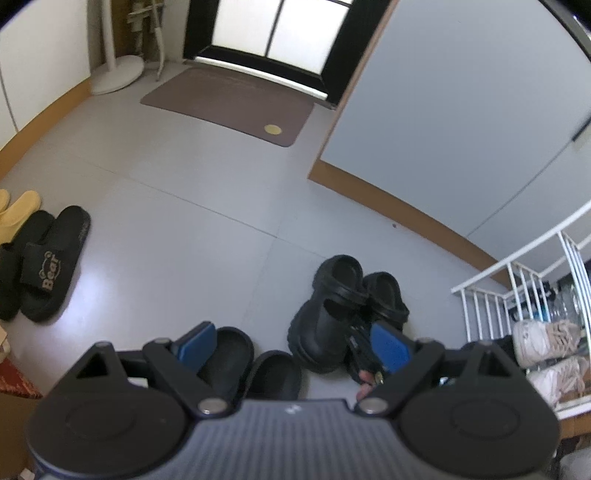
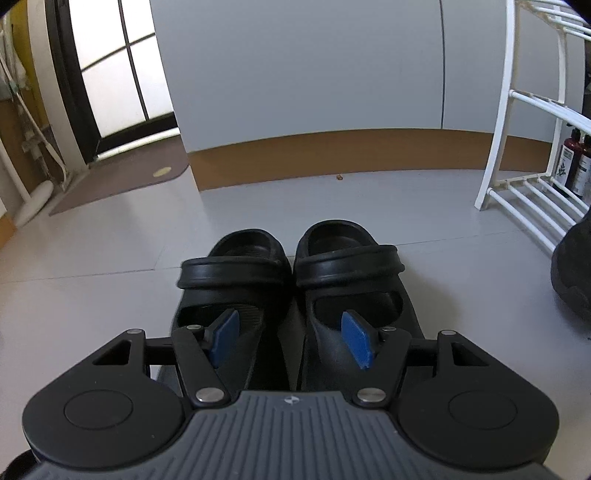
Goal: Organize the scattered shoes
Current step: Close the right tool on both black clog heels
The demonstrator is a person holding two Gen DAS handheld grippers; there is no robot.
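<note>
Two chunky black clogs (image 2: 295, 280) stand side by side; right gripper (image 2: 290, 338) clenches their inner walls; left gripper (image 1: 295, 347) released.

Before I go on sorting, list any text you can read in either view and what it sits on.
"Bear": gold lettering on the strap of the black slide sandal, left wrist view.
Bottle labels by the white rack, right wrist view: too small to read.
Round gold emblem on the brown doormat: no legible text.

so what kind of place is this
Most likely a home entryway: a brown doormat lies before a glass-paned door, pairs of slippers sit on the floor, and a white shoe rack holds sneakers.
</note>
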